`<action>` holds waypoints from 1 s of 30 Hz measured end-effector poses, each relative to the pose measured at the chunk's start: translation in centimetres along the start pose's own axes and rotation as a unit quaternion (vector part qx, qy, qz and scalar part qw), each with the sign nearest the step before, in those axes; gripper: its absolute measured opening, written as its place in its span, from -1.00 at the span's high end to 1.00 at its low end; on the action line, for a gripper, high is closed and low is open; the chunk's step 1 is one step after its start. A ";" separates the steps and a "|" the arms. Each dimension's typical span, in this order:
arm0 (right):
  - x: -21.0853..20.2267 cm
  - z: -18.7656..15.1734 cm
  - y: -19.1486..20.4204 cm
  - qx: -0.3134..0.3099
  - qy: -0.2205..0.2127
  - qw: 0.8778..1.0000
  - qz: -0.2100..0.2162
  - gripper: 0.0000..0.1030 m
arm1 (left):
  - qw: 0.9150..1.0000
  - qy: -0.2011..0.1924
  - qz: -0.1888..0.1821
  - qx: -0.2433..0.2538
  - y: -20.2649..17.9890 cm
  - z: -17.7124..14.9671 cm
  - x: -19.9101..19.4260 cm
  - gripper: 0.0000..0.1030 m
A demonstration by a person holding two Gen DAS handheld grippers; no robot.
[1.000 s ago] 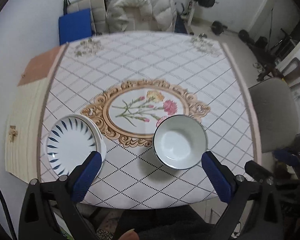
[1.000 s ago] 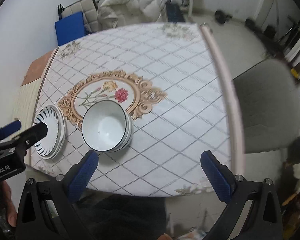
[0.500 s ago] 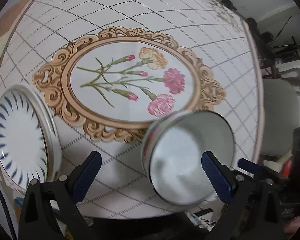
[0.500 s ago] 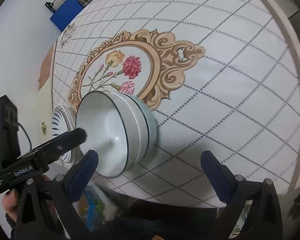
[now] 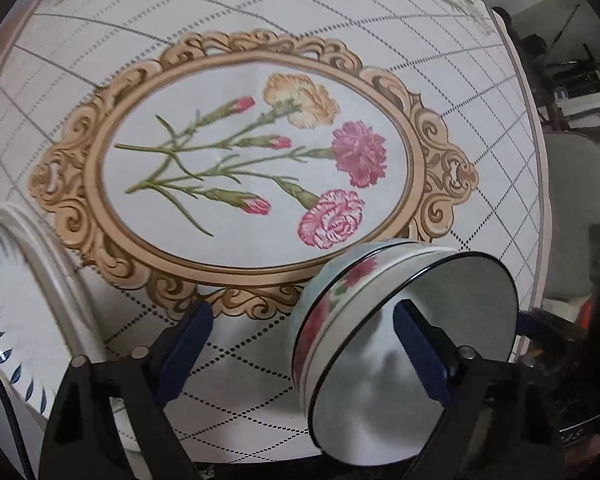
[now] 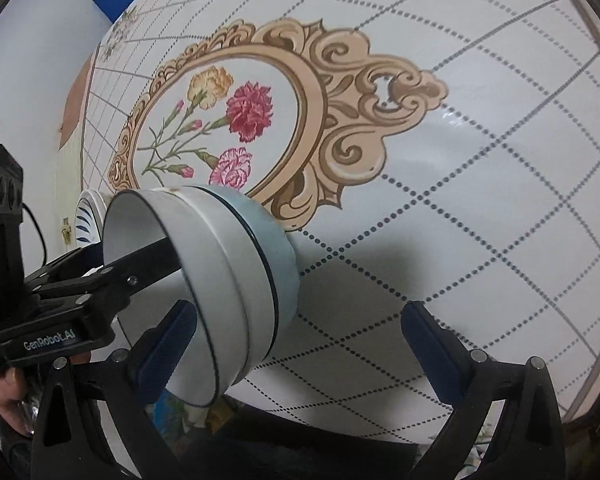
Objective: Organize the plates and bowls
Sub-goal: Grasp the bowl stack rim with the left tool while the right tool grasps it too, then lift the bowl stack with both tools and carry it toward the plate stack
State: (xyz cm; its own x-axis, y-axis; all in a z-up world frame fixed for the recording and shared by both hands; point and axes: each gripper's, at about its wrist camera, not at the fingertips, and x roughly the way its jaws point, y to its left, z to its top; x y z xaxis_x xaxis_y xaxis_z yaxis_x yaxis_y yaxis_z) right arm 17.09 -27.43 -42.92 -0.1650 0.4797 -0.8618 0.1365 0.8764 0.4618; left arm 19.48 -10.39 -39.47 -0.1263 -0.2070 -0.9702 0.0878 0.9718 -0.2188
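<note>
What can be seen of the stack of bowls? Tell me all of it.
The stack of bowls stands upright near the table's front edge, just below the flower medallion. It looks like glazed ceramic: white inside, thin dark rims, and at least two nested bowls, with red flowers on an outer wall. The top bowl is empty. The left gripper straddles its near wall, one finger inside, one outside, jaws closing but not yet pressing. The right gripper has one finger close beside the stack; whether they touch is unclear.
</note>
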 end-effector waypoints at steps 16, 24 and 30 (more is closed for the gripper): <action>4.1 1.0 -0.2 0.012 0.041 0.992 0.122 -0.09 | 0.993 0.031 -0.114 -0.009 0.7 0.9 2.0 -0.22; 4.6 1.2 -0.1 0.017 0.040 0.991 0.126 -0.10 | 0.992 0.030 -0.119 -0.009 0.4 0.9 1.8 -0.22; 4.5 1.2 0.0 0.011 0.041 0.991 0.125 -0.10 | 0.995 0.023 -0.096 -0.007 -0.3 0.6 1.6 -0.22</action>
State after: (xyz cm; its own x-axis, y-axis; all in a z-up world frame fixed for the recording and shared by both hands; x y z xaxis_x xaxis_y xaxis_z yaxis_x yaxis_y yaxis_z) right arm 17.49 -25.32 -46.98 -0.2023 0.6843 -0.7006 0.2048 0.7291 0.6530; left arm 19.87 -11.04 -41.04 -0.1842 -0.3846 -0.9045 0.0433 0.9162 -0.3984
